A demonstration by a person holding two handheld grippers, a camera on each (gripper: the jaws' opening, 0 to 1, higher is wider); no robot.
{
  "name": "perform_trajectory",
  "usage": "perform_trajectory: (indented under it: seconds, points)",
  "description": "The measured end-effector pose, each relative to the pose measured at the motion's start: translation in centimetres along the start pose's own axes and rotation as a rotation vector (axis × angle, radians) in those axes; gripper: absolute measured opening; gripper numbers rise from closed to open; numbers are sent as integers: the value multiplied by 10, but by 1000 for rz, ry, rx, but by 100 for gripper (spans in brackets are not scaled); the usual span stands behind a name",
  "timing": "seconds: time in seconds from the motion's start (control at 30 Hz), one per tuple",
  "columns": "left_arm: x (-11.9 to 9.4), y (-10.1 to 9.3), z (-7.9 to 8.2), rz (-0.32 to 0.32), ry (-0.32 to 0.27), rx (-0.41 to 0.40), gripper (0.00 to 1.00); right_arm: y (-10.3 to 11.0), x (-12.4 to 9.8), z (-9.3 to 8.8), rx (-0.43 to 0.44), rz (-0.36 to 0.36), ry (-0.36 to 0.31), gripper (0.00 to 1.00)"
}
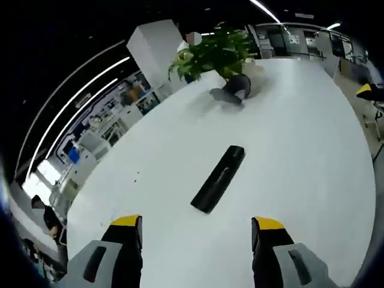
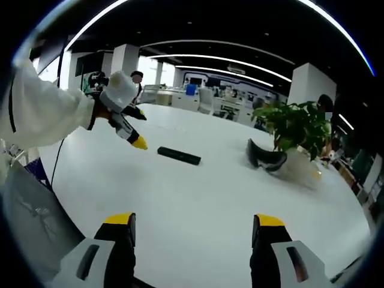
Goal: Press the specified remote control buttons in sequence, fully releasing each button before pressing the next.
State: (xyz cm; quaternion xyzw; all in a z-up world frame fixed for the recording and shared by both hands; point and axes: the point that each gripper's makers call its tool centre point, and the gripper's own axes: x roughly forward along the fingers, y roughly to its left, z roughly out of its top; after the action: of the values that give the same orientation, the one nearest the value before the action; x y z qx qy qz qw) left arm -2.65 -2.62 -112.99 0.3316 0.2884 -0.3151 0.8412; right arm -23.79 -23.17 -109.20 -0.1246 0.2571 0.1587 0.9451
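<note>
Black remote [image 1: 219,178] lying flat on white table [image 1: 312,156], ahead of left gripper [image 1: 197,231], jaws spread wide, holding nothing. Right gripper [image 2: 193,228] likewise wide apart and empty, well back from remote [image 2: 179,156]. Left gripper [image 2: 139,129] hovering just beside remote's end. Potted plant [image 2: 297,129] and dark headset [image 2: 266,157] farther along table.

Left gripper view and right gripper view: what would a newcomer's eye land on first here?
A black remote control lying alone on the bare white table, ahead of the open left gripper. Beyond it, at the table's far edge, stands a leafy potted plant with a dark headset-like object beside it. In the right gripper view, the left gripper hangs above the table near the remote, held by a white-sleeved arm.
</note>
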Motion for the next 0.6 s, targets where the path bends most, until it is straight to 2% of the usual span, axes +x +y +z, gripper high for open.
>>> perform_trajectory:
  seconds: [0.03, 0.07, 0.23, 0.37, 0.5, 0.6]
  points:
    - [3, -1, 0, -8, 4, 3, 71, 0, 0, -1, -1, 0, 2, 79]
    - [14, -8, -5, -57, 46, 39, 71, 0, 0, -1, -2, -1, 3, 79]
    - [29, -14, -9, -125, 91, 55, 67, 0, 1, -1, -6, -4, 6, 79]
    - [40, -14, -12, -135, 124, 91, 63, -1, 1, -1, -2, -8, 7, 79]
    - [51, -13, -12, -165, 152, 86, 63, -1, 1, -1, -7, -7, 9, 79]
    - [57, -13, -14, -188, 173, 102, 59, -2, 0, 0, -7, -13, 7, 79]
